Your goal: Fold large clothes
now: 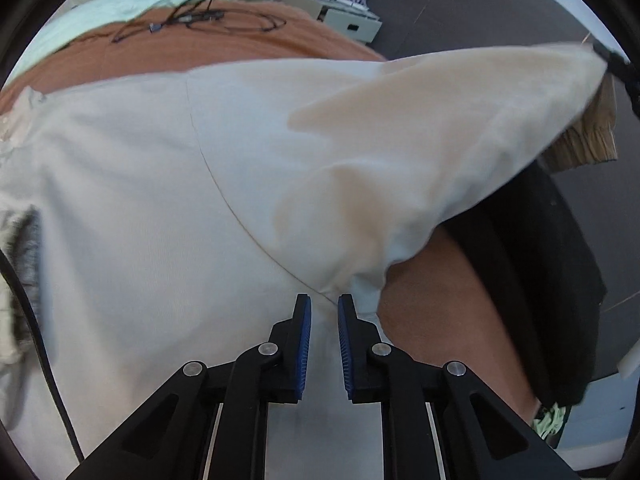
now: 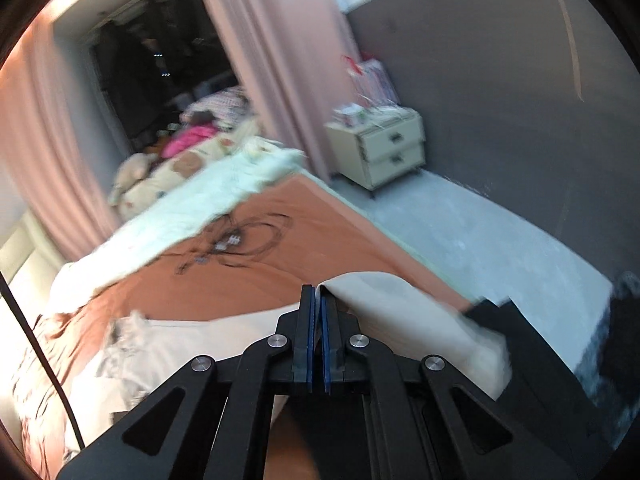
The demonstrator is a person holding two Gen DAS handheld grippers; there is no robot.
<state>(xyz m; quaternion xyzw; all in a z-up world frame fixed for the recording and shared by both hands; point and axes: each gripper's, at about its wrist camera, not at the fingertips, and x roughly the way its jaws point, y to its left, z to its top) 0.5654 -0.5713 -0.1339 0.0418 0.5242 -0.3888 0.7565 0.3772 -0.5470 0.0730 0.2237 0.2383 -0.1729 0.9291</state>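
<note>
One cream garment (image 1: pixel 160 184), soft matte cotton, lies spread over the rust-orange bed (image 1: pixel 224 46), its 2 o'clock corner lifted into a taut, smooth cone. Right hand-held gripper (image 2: pixel 315 292) is pressed together, pinching that corner's thin hem, which could slip out if tugged hard. Left hand-held gripper (image 1: pixel 324 308) hovers narrowly spread over a seam at 6 o'clock, gripping nothing, so the body may drag and bunch.

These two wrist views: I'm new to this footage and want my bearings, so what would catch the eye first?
A large cream-white cloth garment spreads across the rust-orange bedcover, one corner lifted toward the upper right. The right gripper, jaws shut, pinches that cloth's edge, while the left gripper hovers over it, jaws slightly apart. A tangle of black cables lies further up the bed.
</note>
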